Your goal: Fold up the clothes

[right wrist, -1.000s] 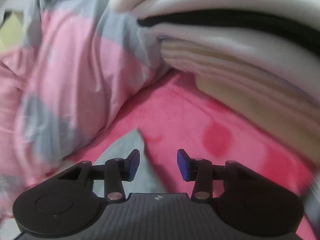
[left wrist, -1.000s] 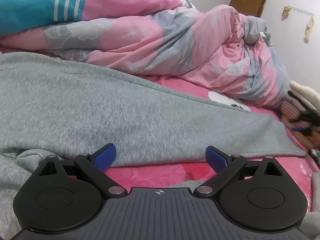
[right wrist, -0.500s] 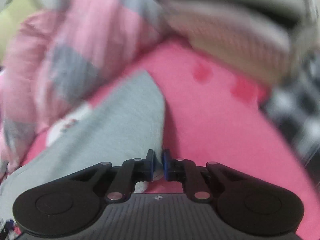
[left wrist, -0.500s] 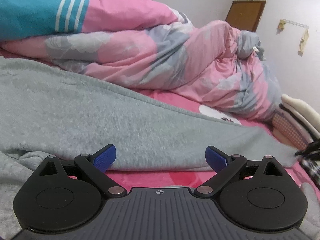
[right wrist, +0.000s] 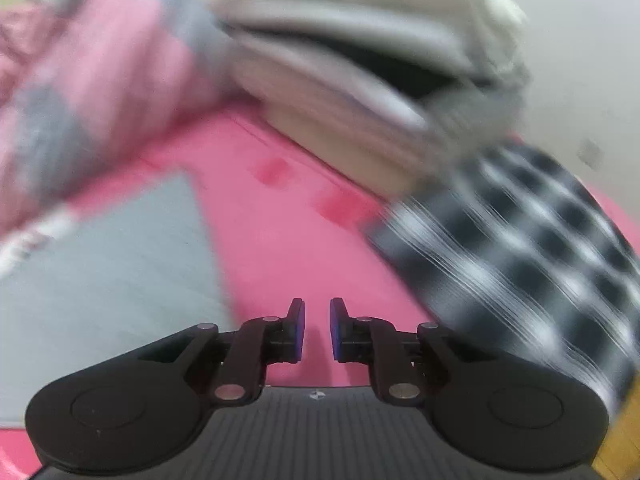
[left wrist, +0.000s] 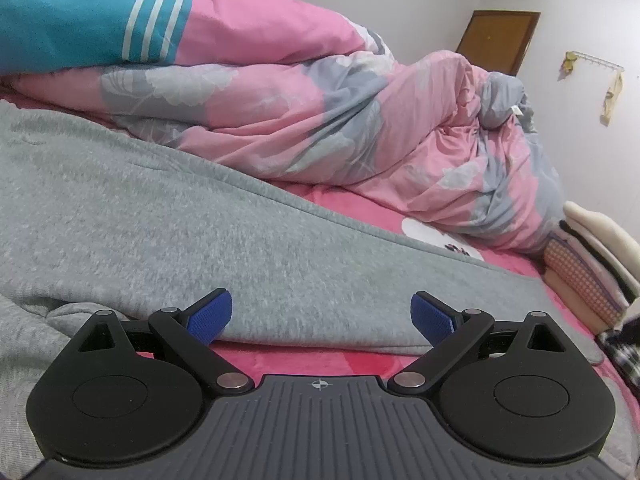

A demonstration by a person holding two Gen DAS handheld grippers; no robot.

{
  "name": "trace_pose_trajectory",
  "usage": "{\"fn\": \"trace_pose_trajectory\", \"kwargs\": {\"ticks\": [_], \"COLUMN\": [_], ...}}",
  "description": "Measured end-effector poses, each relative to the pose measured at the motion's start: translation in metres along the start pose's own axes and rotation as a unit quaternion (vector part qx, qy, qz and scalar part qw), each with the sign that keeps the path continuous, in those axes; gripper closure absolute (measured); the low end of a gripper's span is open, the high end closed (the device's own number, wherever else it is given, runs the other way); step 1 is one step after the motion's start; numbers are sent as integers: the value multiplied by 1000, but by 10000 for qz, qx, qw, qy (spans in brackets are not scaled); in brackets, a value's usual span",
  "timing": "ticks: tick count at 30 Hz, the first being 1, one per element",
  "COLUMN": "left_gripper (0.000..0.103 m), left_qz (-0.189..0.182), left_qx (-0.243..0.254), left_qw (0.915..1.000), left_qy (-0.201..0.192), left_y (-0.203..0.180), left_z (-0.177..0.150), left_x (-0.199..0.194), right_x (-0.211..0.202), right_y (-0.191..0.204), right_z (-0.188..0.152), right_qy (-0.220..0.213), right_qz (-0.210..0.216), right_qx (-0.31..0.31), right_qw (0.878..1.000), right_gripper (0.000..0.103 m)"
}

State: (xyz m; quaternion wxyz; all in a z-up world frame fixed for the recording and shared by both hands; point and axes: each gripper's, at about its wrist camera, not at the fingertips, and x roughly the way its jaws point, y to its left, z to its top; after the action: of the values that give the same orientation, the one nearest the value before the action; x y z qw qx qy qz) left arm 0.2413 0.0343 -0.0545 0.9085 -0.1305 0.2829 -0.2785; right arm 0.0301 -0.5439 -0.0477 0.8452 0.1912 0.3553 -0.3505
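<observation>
A grey sweat garment [left wrist: 200, 240] lies spread over the pink bed sheet [left wrist: 320, 360], its long lower edge running toward the right. My left gripper [left wrist: 322, 308] is open wide just above that edge, with nothing between its blue pads. In the blurred right wrist view, the garment's far corner [right wrist: 120, 260] lies to the left of my right gripper [right wrist: 317, 312]. That gripper's jaws stand a narrow gap apart and are opening. Only the pink sheet [right wrist: 280, 240] shows between them, and they hold nothing.
A pink and grey quilt [left wrist: 360, 120] is heaped behind the garment, with a teal striped pillow [left wrist: 80, 16] on top. A stack of folded clothes [right wrist: 340, 80] and a black-and-white checked cloth [right wrist: 540, 248] lie to the right. A wall and a brown door [left wrist: 496, 40] stand beyond.
My right gripper's jaws closed almost fully near the garment's corner, then parted slightly. Its view swung right and the checked cloth came in. The left gripper stayed open and barely moved.
</observation>
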Motion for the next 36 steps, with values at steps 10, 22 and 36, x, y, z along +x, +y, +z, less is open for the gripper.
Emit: {"fn": "trace_pose_trajectory", "kwargs": {"ticks": [10, 22, 36], "left_gripper": [6, 6, 6], "left_qz": [103, 174, 304], "left_qx": [211, -24, -92], "left_qw": [9995, 9995, 9992], "left_qy": [222, 250, 261], "left_y": [-4, 3, 10], "left_z": [-5, 0, 1], "left_x": [9, 3, 7], "right_x": [48, 57, 5], "right_y": [195, 88, 375], "right_z": [0, 36, -104], "right_qy": [-154, -119, -71], "right_qz": [2274, -450, 3437], "right_qx": [-1997, -534, -3901], "right_qw": [9530, 9975, 8542], "right_gripper": [75, 75, 70]}}
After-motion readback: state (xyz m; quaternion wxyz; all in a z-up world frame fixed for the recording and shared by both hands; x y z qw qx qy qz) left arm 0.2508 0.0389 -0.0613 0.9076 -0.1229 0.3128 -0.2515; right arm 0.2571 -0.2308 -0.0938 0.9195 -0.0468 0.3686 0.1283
